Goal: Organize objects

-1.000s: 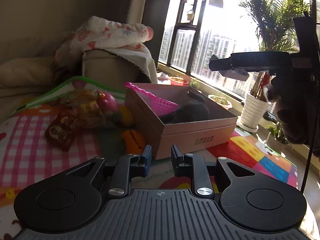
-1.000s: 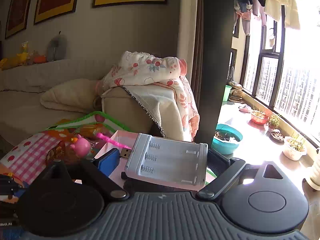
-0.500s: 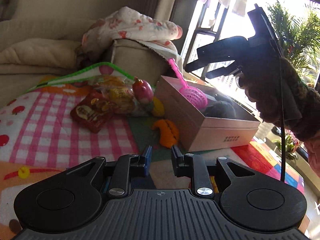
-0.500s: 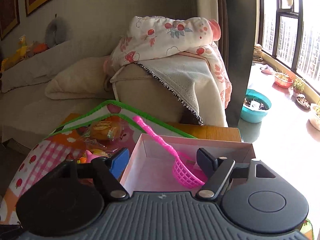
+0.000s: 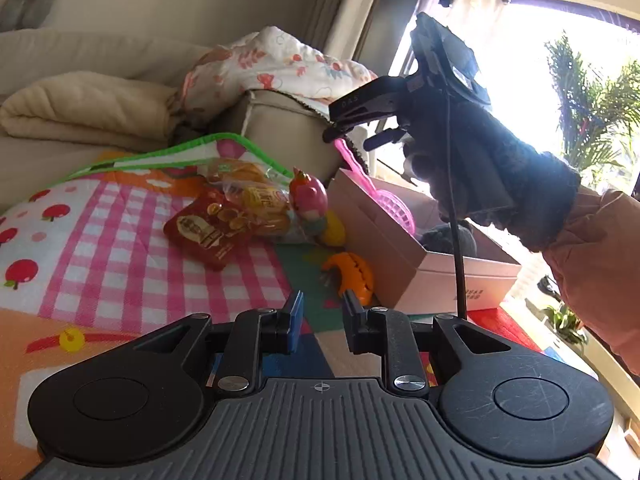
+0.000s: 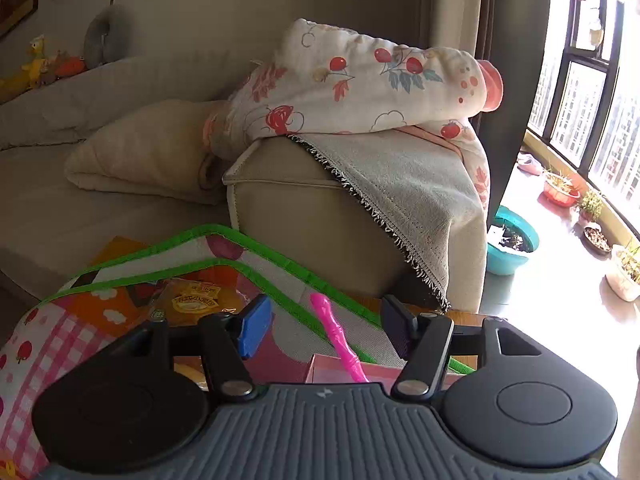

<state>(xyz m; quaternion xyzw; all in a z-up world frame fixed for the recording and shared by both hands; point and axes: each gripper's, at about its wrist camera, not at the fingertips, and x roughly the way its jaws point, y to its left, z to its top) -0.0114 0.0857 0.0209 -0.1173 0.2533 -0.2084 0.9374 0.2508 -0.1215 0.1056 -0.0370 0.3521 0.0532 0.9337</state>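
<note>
The grey case had left the right tongs (image 6: 322, 330), presumably into the box (image 5: 424, 276). They hung apart and empty above the box, beside the scoop (image 6: 340, 344). Left tongs (image 5: 322, 312), narrowly apart, held nothing. Snacks (image 5: 224, 224) left of the box remained.

The pink scoop (image 6: 340, 344) and pink box (image 6: 320, 368) run hidden behind the gripper body.
</note>
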